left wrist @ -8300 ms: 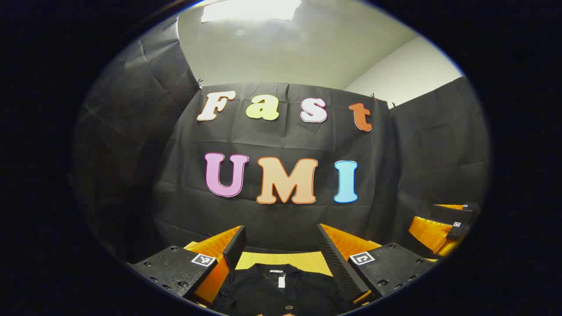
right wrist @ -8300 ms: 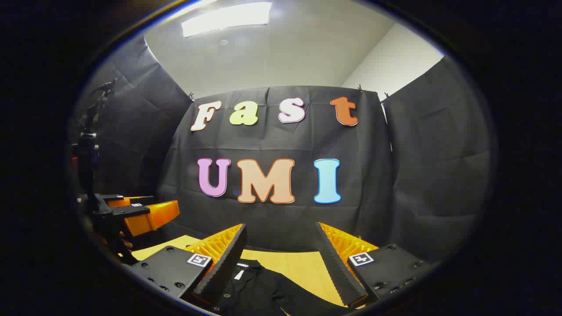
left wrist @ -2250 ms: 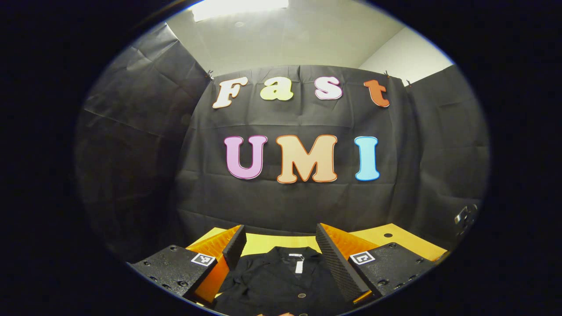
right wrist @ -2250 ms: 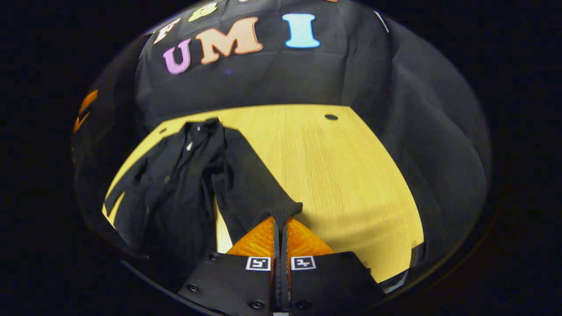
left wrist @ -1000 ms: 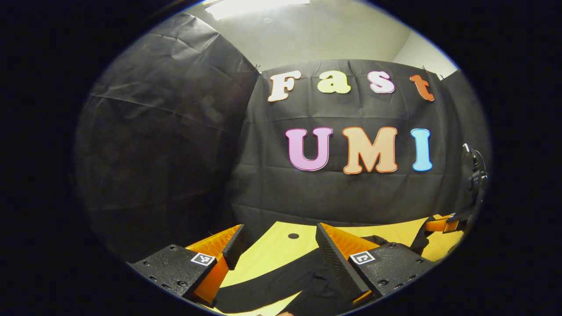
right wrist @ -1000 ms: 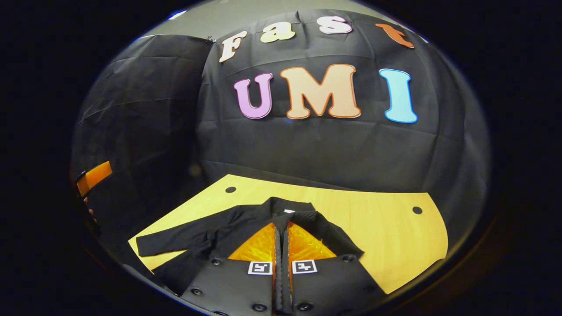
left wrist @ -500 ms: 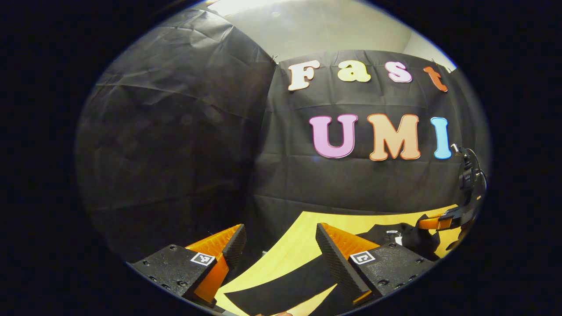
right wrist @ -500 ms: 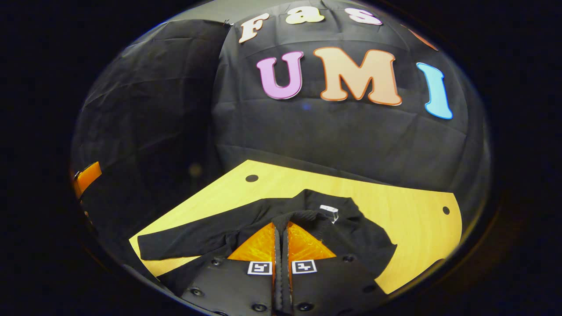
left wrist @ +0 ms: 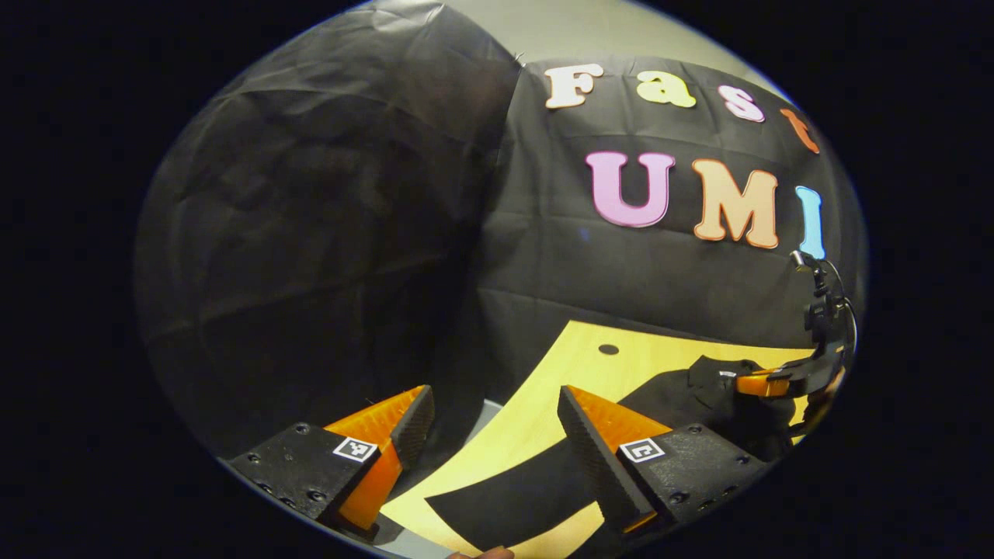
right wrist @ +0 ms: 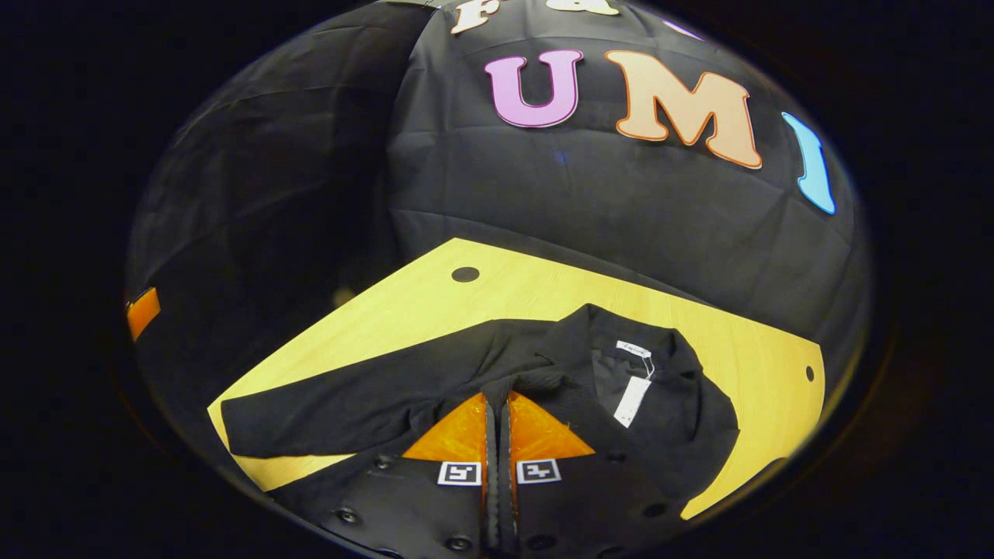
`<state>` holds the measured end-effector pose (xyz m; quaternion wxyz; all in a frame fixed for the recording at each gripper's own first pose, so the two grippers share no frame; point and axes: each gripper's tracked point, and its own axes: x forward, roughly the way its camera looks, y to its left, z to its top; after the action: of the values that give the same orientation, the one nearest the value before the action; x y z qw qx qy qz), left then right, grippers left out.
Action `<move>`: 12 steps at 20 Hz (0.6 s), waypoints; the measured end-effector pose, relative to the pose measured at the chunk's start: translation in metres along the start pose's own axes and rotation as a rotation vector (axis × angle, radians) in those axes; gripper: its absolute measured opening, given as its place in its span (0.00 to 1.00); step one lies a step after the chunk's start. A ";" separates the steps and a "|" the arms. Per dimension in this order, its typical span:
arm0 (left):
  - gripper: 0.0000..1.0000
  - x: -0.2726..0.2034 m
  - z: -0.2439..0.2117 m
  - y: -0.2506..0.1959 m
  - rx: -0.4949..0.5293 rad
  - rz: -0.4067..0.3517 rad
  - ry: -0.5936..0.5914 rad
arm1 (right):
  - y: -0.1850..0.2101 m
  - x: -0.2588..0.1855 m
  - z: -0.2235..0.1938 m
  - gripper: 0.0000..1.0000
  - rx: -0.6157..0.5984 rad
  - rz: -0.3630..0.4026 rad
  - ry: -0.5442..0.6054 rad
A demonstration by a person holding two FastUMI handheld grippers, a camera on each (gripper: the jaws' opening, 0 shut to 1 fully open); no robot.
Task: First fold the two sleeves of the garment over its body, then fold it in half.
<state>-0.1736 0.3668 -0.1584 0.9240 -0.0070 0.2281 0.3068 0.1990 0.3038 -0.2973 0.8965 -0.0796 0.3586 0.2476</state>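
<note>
Black cloth wall point(right wrist: 621, 202), creased and matte, hung behind and to the side. Pale wood-grain bench point(right wrist: 543, 291) with a rounded edge and small round dark holes near its far corners. Black garment point(right wrist: 668, 419) spread flat on the bench, soft matte fabric, collar toward the wall, a row of small buttons down the front. Left sleeve point(right wrist: 342, 411) stretched straight out across the wood, a long flat band ending in a square cuff near the bench edge; seen too in the left gripper view point(left wrist: 512, 501), lying between that tool's jaws but untouched. Right sleeve cuff point(right wrist: 524, 380), ribbed at its hem, brought in over the chest just beside the collar. Right gripper point(right wrist: 497, 404) low over the garment body, jaws pressed together on that cuff, ridged wedge faces meeting at the tip, square black-and-white markers on the flat bolted blocks behind; seen from afar in the left gripper view point(left wrist: 749, 384) at the collar. Left gripper point(left wrist: 493, 415) above the bench's left edge, jaws wide apart, holding nothing. White neck label point(right wrist: 633, 349) with writing too small to read, and a blank-looking white hang tag point(right wrist: 627, 404) dangling below it.
</note>
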 end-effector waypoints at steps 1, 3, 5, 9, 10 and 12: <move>0.98 0.004 -0.014 0.001 -0.016 -0.002 0.038 | 0.003 0.003 0.000 0.06 0.008 0.002 0.003; 0.98 0.013 -0.041 0.004 -0.050 -0.003 0.126 | 0.014 0.004 0.005 0.39 0.035 0.051 -0.015; 0.98 0.021 -0.071 0.007 -0.083 0.002 0.221 | 0.012 0.002 0.010 0.96 0.036 0.049 -0.031; 0.99 0.040 -0.125 0.012 -0.153 0.007 0.373 | -0.003 -0.009 0.005 0.99 0.000 0.005 -0.018; 0.99 0.043 -0.134 0.011 -0.168 0.006 0.407 | -0.009 -0.011 0.003 0.99 -0.006 -0.008 -0.014; 0.99 0.046 -0.150 0.013 -0.188 0.010 0.456 | -0.017 -0.015 0.001 0.98 -0.013 -0.028 -0.008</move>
<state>-0.2110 0.3800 -0.3105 0.8425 -0.1609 0.4010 0.3217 0.1992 0.2836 -0.2868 0.9009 -0.0893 0.3522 0.2375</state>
